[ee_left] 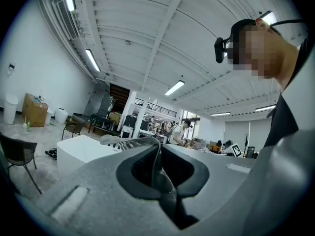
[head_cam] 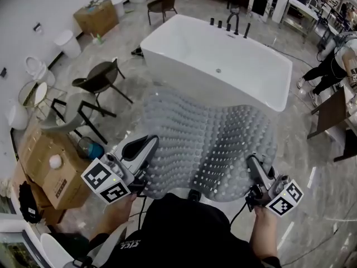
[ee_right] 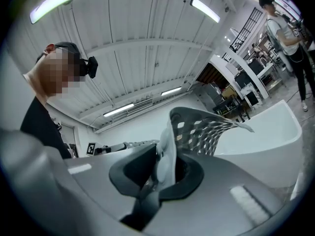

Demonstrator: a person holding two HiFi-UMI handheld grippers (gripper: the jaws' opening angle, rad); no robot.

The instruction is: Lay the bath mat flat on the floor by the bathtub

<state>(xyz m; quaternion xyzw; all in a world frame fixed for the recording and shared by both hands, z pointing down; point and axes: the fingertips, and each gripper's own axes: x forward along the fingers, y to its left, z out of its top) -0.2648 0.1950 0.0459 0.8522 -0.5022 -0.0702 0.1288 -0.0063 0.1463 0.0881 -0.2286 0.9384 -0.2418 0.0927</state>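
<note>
**A:** What is in the right claw (ee_right: 165, 167)?

**B:** The bath mat (ee_right: 209, 124). Both jaws press on its pale edge. The grey sheet, full of holes, rises out of them and curls over toward the bathtub (ee_right: 268, 141).

**A:** Does it touch the bathtub?

**B:** I cannot tell. Its free tip hangs in front of the white rim.

**A:** Anyone about?

**B:** A person in a white top (ee_right: 281, 31) stands beyond the bathtub. On the side away from the bathtub is a person in a black shirt (ee_right: 39, 119), wearing a head camera (ee_right: 88, 65).

**A:** And overhead?

**B:** A ceiling light (ee_right: 204, 9) glows high above the bathtub.
</note>
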